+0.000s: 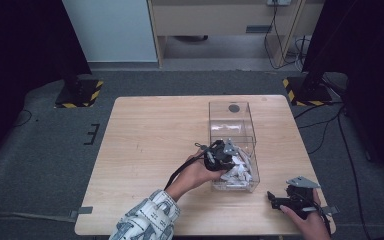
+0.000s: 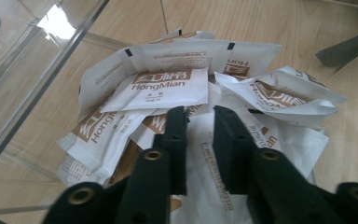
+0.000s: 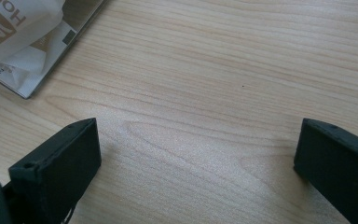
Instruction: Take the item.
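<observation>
Sachets of white paper printed with brown "HongMian" labels (image 2: 158, 88) are lying heaped in the near end of a clear rectangular plastic box (image 1: 228, 116) standing on the pale wooden table (image 1: 150, 145). The left gripper (image 2: 199, 123) is reaching down into that heap, its black jaws standing a narrow gap apart over a white sachet, and whether they are pinching it I cannot tell. The right gripper (image 3: 196, 154) is resting near the table's front right corner (image 1: 275, 201), jaws spread wide over bare wood, gripping nothing.
</observation>
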The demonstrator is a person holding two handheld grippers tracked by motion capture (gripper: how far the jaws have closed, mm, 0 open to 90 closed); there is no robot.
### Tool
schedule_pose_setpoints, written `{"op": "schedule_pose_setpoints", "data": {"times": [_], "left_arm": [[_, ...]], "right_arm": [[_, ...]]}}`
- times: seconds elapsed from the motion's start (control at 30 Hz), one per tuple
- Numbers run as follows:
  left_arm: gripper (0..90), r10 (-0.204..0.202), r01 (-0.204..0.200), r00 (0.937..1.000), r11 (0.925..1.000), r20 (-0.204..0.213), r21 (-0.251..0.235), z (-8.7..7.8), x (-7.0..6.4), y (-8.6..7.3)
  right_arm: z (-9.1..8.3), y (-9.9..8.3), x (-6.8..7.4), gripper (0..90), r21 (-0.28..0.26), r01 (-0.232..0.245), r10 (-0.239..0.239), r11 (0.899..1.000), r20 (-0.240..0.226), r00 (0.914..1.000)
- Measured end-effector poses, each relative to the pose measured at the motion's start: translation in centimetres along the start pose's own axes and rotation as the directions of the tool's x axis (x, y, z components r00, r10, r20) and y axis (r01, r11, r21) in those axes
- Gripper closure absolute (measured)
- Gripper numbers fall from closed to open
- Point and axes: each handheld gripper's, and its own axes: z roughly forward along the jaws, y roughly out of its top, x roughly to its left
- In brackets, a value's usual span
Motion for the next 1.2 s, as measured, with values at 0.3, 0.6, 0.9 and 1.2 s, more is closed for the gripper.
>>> {"op": "schedule_pose_setpoints", "data": {"times": [0.3,0.6,0.9,1.2], "left_arm": [[90.0,0.011,-0.011,0.9999,0.9999,-0.002,-0.006,-0.2,-0.1,0.1],[89.9,-0.022,0.022,0.9997,0.9979,0.004,-0.060,-0.9,0.0,0.3],[69.3,-0.042,0.047,0.9983,0.9907,0.039,-0.128,-1.3,-1.5,1.8],[64.8,-0.045,0.051,0.9976,0.9923,0.053,-0.113,-0.7,-2.0,2.3]], "right_arm": [[0.0,0.0,0.0,0.8,0.000,0.000,0.000,1.000,0.000,1.0000],[0.0,0.0,0.0,0.8,0.000,0.000,0.000,1.000,0.000,1.0000],[0.0,0.0,0.0,0.8,0.000,0.001,-0.001,1.000,0.000,1.0000],[0.0,0.0,0.0,0.8,0.000,0.000,0.000,1.000,0.000,1.0000]]}}
